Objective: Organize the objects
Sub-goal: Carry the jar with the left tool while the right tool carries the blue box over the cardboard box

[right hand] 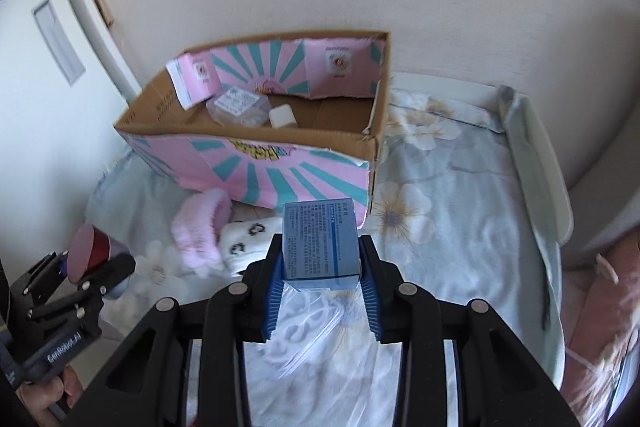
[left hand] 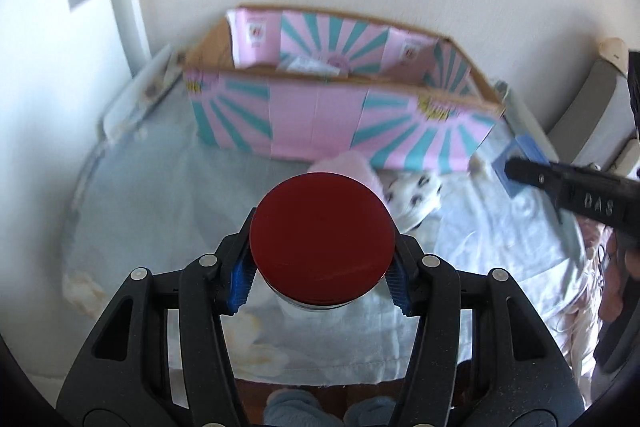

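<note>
- Our left tongs [left hand: 322, 277] grip a red-lidded jar [left hand: 322, 241] before the cardboard box [left hand: 340, 123].
- Our right tongs [right hand: 320, 301] clamp a blue carton [right hand: 320, 241] near that box.

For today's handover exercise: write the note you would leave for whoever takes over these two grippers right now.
Left gripper: shut on the round dark-red-lidded jar, held above the bed.
Right gripper: shut on the small blue printed carton, also lifted.
Pink-and-teal cardboard box stands open on the floral bedsheet; a clear plastic packet and a small white block lie inside.
Left to do: jar and carton, then probably the fluffy pink cloth and the white spotted cloth in front of the box.
</note>
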`<state>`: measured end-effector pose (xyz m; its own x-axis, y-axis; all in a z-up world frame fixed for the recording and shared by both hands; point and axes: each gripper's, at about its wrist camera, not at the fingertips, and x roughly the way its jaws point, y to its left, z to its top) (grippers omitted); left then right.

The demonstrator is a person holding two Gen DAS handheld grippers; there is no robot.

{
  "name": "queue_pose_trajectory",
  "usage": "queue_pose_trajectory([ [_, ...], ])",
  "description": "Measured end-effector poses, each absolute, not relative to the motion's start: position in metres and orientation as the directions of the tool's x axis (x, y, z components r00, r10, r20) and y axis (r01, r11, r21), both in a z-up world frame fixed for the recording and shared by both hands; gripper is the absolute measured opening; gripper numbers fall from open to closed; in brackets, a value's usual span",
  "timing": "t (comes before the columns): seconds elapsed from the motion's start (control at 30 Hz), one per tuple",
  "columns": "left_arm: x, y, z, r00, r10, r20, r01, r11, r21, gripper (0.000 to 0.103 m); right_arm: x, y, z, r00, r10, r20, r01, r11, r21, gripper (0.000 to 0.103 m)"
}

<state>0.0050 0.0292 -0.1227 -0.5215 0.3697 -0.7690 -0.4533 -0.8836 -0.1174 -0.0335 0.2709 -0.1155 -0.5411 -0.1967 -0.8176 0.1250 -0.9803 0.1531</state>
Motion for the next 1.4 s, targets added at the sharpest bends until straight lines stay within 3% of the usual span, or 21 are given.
queue_pose_trajectory([
  [0.3,-0.022,0.024,-0.052,-0.507,0.423,-0.751,-0.522,-0.844,-0.123,0.051,-0.013,0.253,-0.057,-0.591,-0.16,-0.79,0.058,-0.986,0.157,0.032],
  [0.63,-0.072,0.008,-0.021,-0.488,0.491,-0.722,-0.602,-0.788,-0.129,0.051,-0.028,0.232,-0.023,-0.658,-0.103,-0.746,-0.019,-0.988,0.153,0.032],
  [0.93,-0.121,0.008,-0.009,-0.456,0.515,-0.726,-0.644,-0.754,-0.131,0.051,-0.06,0.214,-0.013,-0.655,-0.105,-0.748,-0.013,-0.989,0.15,0.032],
  [1.4,-0.194,0.054,-0.039,-0.395,0.477,-0.786,-0.629,-0.763,-0.147,0.051,-0.157,0.217,-0.026,-0.609,-0.115,-0.785,0.049,-0.993,0.107,0.032],
])
